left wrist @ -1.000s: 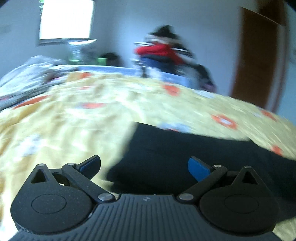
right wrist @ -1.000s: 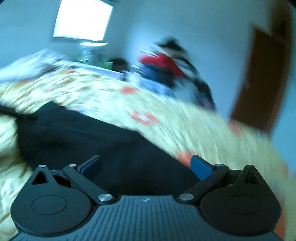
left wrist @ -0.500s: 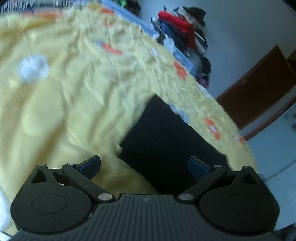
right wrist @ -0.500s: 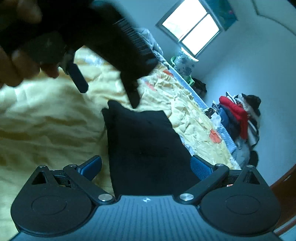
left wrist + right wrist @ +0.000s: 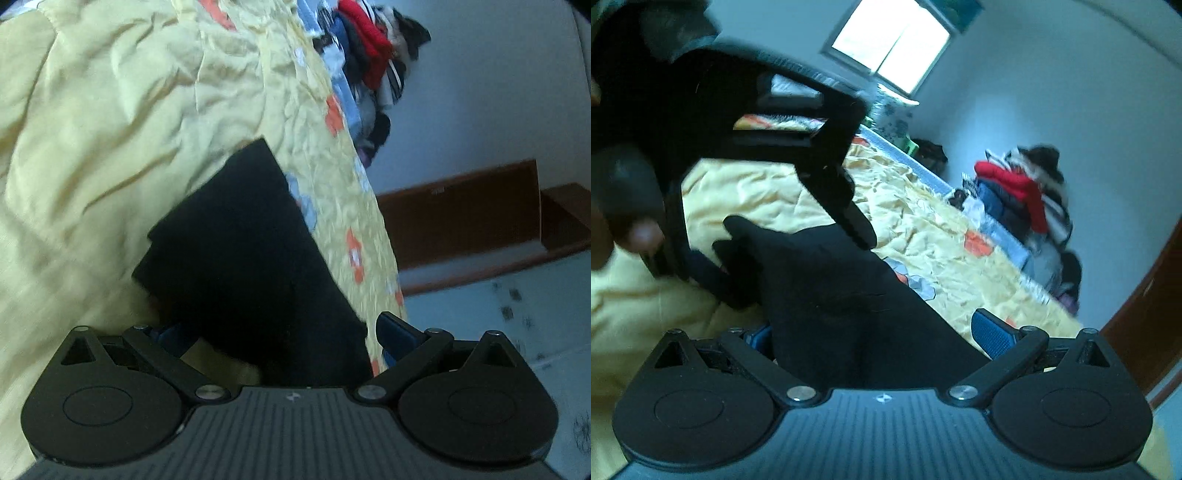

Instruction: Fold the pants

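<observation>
Both grippers straddle the folded pants (image 5: 240, 258) on the bed (image 5: 92, 129).
Left gripper (image 5: 280, 332) and right gripper (image 5: 879, 332) fingers spread wide, probably ready to pinch its edges.

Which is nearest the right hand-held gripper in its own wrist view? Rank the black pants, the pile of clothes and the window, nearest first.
1. black pants: lying between the open fingers of the right hand-held gripper, on the yellow bedspread.
2. pile of clothes: beyond the bed, right of centre.
3. window: on the far wall, top centre.

Both claws lower, astride pants (image 5: 243, 258)
</observation>
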